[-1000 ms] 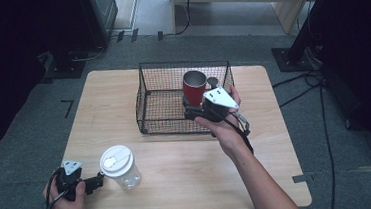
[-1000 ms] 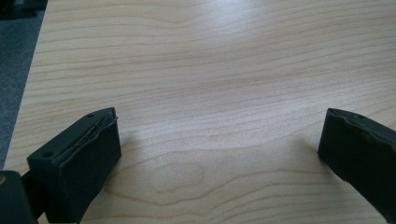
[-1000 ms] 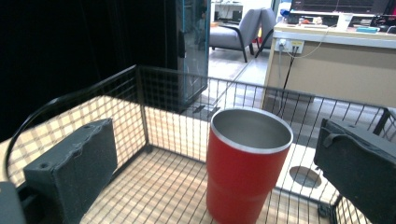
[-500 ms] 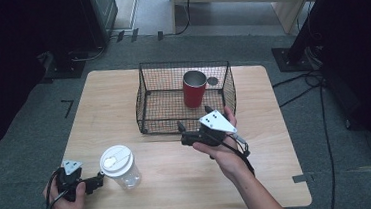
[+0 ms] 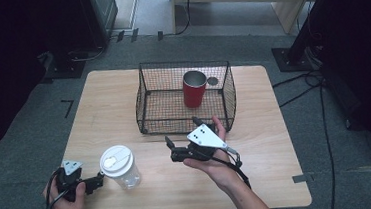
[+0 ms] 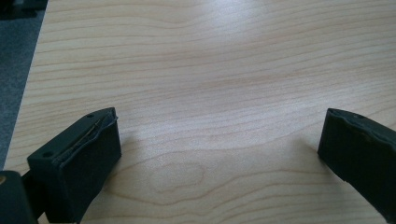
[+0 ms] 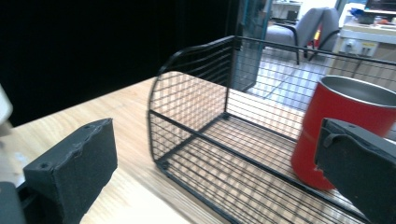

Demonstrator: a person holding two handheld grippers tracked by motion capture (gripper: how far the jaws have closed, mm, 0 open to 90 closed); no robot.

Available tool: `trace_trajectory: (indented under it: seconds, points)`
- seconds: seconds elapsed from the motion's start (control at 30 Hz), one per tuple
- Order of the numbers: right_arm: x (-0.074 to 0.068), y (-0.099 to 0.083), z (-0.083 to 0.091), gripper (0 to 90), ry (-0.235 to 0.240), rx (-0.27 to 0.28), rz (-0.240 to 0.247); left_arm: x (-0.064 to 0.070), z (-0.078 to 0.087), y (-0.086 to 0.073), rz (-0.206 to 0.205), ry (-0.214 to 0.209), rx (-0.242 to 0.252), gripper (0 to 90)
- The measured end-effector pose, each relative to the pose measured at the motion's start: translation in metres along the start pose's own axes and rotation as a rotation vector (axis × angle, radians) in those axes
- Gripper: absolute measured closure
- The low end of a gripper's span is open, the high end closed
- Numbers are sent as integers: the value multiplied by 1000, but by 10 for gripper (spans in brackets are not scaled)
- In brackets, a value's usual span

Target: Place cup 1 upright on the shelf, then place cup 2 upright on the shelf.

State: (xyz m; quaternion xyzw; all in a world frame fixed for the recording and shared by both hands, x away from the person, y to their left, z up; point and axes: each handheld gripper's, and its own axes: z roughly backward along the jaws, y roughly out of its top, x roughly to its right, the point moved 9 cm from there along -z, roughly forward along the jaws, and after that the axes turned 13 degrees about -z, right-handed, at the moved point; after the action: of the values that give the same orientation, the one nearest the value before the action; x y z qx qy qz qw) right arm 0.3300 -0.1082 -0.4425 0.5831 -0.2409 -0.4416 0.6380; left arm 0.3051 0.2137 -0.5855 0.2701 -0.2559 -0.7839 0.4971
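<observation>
Wide-jawed right gripper (image 5: 183,146) is pointing left at the upright clear lidded plastic cup (image 5: 120,167), lower left; left gripper (image 5: 95,182), also wide, is sitting nearer.

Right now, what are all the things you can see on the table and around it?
Wire basket: one, black, standing at the far middle of the table.
Red cup: one, red with a silvery inside, upright inside the basket at its far right.
Clear cup: one, see-through with a white lid, on the near left of the table.
Table: one, light wood, on a grey floor.
Left gripper: one, black, jaws open, beside the clear cup at the near left edge.
Right gripper: one, black with a grey plate on top, jaws open, in front of the basket and holding nothing.
</observation>
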Motion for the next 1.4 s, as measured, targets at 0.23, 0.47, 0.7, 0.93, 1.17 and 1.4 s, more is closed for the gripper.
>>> trace_trajectory:
  seconds: [0.23,0.47,0.7,0.93,1.17,1.4]
  points:
    - [-24,-6,1,0,67,-16,12,0,0,0,0,0,0,0]
    - [-43,-18,0,0,115,-36,22,0,0,0,2,0,1,0]
    - [-61,-38,-1,0,175,-72,23,1,0,0,9,8,1,0]
    - [-83,-55,-6,0,235,-110,28,1,0,0,9,9,2,0]
    - [-104,-66,-13,0,280,-140,42,1,0,0,8,8,1,0]
    - [-120,-73,-20,0,313,-158,36,1,0,0,7,9,1,0]
